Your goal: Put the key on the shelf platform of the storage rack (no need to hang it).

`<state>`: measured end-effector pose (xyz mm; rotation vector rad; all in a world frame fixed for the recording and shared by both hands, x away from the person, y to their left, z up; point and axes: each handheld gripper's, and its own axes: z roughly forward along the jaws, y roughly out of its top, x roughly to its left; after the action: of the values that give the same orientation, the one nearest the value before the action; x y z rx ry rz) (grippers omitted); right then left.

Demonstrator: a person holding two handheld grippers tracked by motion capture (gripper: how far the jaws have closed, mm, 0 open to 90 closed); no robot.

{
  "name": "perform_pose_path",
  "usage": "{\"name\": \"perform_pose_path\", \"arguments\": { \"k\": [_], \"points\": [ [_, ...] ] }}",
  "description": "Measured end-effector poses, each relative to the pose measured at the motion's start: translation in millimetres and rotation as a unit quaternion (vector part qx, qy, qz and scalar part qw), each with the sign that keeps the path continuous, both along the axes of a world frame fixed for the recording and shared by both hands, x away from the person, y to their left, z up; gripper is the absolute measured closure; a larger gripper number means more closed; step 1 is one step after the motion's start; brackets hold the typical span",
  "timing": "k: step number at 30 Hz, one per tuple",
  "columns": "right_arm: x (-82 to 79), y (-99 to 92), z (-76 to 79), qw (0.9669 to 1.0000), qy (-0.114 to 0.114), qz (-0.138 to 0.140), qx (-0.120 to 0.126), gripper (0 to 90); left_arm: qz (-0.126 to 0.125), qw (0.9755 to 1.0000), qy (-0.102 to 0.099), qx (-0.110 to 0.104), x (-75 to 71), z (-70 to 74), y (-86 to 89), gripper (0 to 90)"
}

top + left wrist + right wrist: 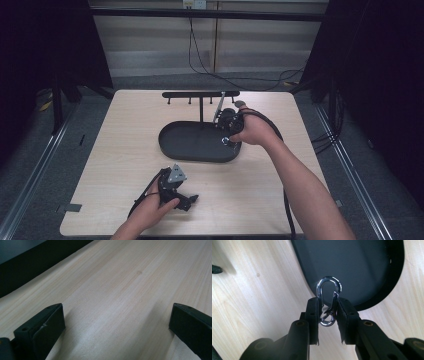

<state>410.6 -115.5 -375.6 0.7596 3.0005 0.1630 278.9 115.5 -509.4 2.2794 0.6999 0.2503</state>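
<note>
Three views, catalogued in order. High view: wooden table (pixel 125 150); black oval tray (pixel 197 142) at centre; behind it a black T-shaped rack (pixel 201 94) with small pegs along the bar; right gripper (pixel 227 122) held over the tray's far right rim, just under the rack's right end, a silvery strip rising beside it; left gripper (pixel 187 200) resting low on the near table, well apart from the tray. Left gripper view: jaws spread wide, nothing between, bare wood grain beneath. Right gripper view: jaws clamped on a chrome carabiner clip (pixel 328 301), pinched across its middle, upper loop standing clear above the pads, lower loop showing below; tray edge and table underneath. Risk, as judgement: narrow, smooth metal held at one pinch line, so liable to swivel or slip out if nudged against a peg; gate side squeezed by one pad, hence possible snagging or misalignment when hooking; fall into the tray likely if grip loosens.
</note>
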Motion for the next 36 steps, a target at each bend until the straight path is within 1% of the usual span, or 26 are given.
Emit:
{"name": "perform_pose_path", "arguments": {
  "k": [4, 7, 9, 11, 13, 17, 20, 24, 26, 30, 32, 33, 34, 35, 36],
  "points": [
    [3.9, -0.3, 3.3, 1.0000, 0.000, 0.001, 0.003, 72.5, 0.001, 1.0000, -0.001, 0.000, 0.0, 0.0, 0.0, 0.0],
    [5.9, 1.2, 4.5, 1.0000, 0.001, 0.002, 0.001, 72.4, 0.001, 1.0000, 0.000, 0.000, 0.0, -0.1, -0.1, 0.0],
    [7.0, 2.3, 3.5, 1.0000, 0.000, 0.000, 0.007, 72.4, 0.000, 1.0000, 0.000, 0.000, 0.0, 0.0, 0.0, 0.0],
    [8.5, 3.6, 3.0, 1.0000, 0.000, 0.000, 0.003, 72.4, 0.000, 1.0000, 0.000, 0.000, 0.0, 0.1, 0.0, 0.0],
    [10.2, 4.9, 1.8, 1.0000, 0.001, 0.001, 0.004, 72.4, 0.000, 1.0000, -0.001, 0.001, 0.0, 0.1, 0.0, 0.0],
    [13.6, 7.5, -2.1, 1.0000, -0.005, 0.004, 0.004, 72.3, 0.000, 1.0000, 0.000, 0.000, 0.0, 0.0, 0.0, 0.0],
    [17.0, 7.8, -5.1, 1.0000, -0.006, 0.001, 0.008, 72.2, 0.000, 1.0000, 0.000, 0.000, 0.0, 0.1, 0.1, 0.0],
    [20.8, 7.6, -10.6, 1.0000, -0.008, -0.003, 0.002, 72.1, 0.000, 1.0000, 0.000, 0.000, 0.0, 0.0, 0.0, 0.0],
    [22.8, 8.0, -12.9, 0.9998, -0.017, -0.004, -0.002, 72.1, 0.000, 1.0000, 0.001, -0.001, 0.0, -0.1, -0.1, 0.0],
    [25.9, 10.3, -17.3, 0.9998, -0.021, -0.002, 0.001, 71.7, 0.000, 1.0000, -0.001, 0.000, 0.1, 0.1, 0.1, 0.0],
    [26.9, 11.8, -19.4, 0.9998, -0.019, -0.001, 0.000, 71.5, 0.000, 1.0000, 0.000, 0.000, 0.1, 0.1, 0.1, 0.0],
    [27.6, 12.3, -20.5, 0.9998, -0.022, 0.001, 0.000, 82.6, 0.000, 1.0000, 0.000, 0.000, 0.0, 0.0, 0.0, 0.0],
    [27.6, 12.5, -20.3, 0.9998, -0.021, 0.002, 0.006, 86.0, 0.000, 1.0000, 0.000, 0.000, 0.0, 0.0, 0.0, 0.0],
    [28.5, 12.4, -20.0, 0.9995, -0.028, 0.001, 0.015, 86.6, 0.000, 1.0000, 0.000, 0.000, 0.0, 0.1, 0.0, 0.0],
    [29.4, 12.4, -19.2, 0.9993, -0.031, -0.001, 0.018, 86.3, -0.001, 1.0000, 0.000, 0.000, 0.0, 0.1, 0.0, 0.0]
  ]
}}
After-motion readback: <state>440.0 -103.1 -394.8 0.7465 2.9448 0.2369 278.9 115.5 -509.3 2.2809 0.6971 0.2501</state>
